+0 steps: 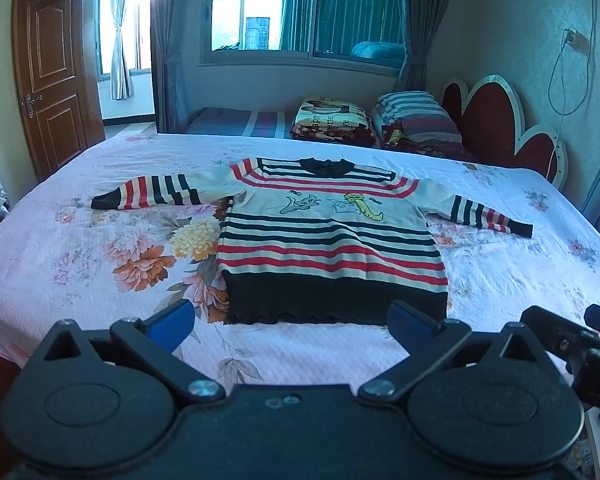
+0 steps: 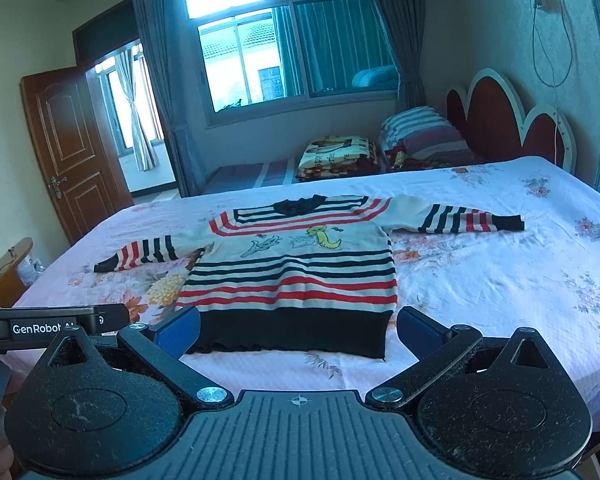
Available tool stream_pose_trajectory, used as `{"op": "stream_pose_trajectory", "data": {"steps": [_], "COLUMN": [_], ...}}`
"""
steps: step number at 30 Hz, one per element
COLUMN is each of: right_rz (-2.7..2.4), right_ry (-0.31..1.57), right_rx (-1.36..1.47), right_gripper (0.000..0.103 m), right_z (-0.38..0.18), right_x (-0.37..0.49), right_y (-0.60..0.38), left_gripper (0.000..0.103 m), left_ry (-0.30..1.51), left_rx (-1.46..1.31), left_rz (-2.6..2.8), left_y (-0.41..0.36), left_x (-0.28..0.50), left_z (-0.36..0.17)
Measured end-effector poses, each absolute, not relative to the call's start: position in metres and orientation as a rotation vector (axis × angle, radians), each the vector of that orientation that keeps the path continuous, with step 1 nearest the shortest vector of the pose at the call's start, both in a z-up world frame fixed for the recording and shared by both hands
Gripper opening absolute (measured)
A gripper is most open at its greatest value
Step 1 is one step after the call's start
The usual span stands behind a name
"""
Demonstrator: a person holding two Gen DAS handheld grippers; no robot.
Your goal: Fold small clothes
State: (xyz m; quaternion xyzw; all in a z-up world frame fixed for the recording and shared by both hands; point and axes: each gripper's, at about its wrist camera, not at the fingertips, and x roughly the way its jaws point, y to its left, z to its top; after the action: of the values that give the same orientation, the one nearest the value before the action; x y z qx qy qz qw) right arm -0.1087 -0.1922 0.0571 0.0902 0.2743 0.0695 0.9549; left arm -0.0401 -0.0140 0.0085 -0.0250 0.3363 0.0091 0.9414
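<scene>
One small striped sweater (image 1: 332, 240) lies flat and face up on the bed (image 1: 80, 264), both sleeves spread out sideways, its black hem nearest the two tools. The left tool (image 1: 290, 322) and the right tool (image 2: 298, 328) each hover just short of that hem, fingers wide apart and holding nothing. The knit looks soft, light and limp, so it will likely sag and stretch when lifted; a cuff or a hem corner seems the best hold. Beyond it sit what appear to be two pillows (image 1: 416, 120)
</scene>
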Motion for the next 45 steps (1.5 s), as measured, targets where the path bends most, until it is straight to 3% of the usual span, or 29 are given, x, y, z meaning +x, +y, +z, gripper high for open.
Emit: {"op": "stream_pose_trajectory", "data": {"steps": [45], "right_rz": [0.13], "right_ry": [0.56], "right_rx": [0.172], "right_gripper": [0.103], "right_z": [0.053], "right_x": [-0.097], "right_y": [-0.194], "left_gripper": [0.103], "left_ry": [0.678], "left_rx": [-0.039], "left_rz": [0.04], "left_y": [-0.012], "left_x": [-0.032], "left_z": [0.007]}}
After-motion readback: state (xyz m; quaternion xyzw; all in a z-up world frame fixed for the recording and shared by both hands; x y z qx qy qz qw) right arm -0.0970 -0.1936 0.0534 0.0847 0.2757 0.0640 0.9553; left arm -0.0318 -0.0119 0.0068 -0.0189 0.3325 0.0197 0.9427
